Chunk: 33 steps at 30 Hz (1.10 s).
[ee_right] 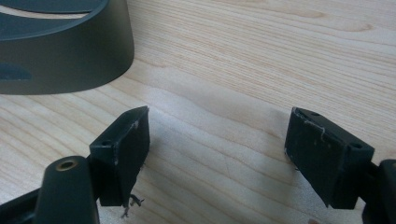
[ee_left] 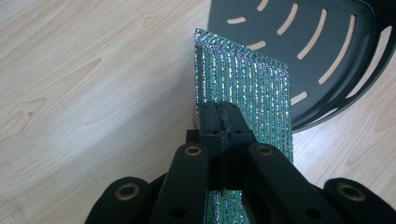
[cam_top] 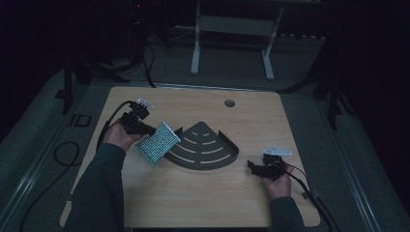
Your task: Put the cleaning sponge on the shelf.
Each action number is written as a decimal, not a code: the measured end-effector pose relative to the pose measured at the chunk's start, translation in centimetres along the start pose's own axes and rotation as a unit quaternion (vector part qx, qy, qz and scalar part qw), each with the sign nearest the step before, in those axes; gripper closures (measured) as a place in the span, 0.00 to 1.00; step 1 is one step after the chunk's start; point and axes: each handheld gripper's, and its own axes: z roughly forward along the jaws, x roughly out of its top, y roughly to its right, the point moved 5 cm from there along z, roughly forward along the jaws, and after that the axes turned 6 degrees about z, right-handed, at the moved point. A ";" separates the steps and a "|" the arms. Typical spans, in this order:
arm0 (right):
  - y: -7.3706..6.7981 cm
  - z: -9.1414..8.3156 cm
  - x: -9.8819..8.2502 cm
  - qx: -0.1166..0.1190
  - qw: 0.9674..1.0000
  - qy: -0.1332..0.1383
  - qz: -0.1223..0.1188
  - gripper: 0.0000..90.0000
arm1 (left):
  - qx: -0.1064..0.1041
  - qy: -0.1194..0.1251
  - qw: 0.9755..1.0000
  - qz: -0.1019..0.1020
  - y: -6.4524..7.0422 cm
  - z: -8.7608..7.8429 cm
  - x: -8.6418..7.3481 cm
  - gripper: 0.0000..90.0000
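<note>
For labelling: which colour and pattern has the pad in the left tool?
Glittery green pad, with silvery stripes; clearest in left gripper view.

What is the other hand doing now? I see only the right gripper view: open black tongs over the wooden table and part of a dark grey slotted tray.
Observer: The left tongs are shut on a flat green glittery sponge.
Operator: Is this sponge inside the tray?
Observer: No. In the high view its far corner lies against the dark grey fan-shaped slotted tray, on the tray's left side.
Operator: And where is my gripper from the tray?
Observer: The right tongs sit beside the tray's right end, apart from it.
</note>
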 end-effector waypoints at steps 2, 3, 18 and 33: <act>0.0 0.0 0.0 0.000 1.000 0.000 0.000 0.24 | 0.000 0.001 1.000 0.001 0.1 0.1 0.2 1.00; 0.0 0.0 0.0 0.000 1.000 0.000 0.000 0.24 | 0.000 0.001 1.000 0.002 0.2 0.2 0.3 1.00; 0.0 0.0 0.0 0.000 1.000 0.000 0.001 0.24 | 0.006 0.008 1.000 -0.005 0.0 1.1 1.3 1.00; 0.0 0.0 0.0 0.001 1.000 -0.001 0.000 0.24 | 0.007 0.003 1.000 -0.011 -0.4 2.3 2.2 1.00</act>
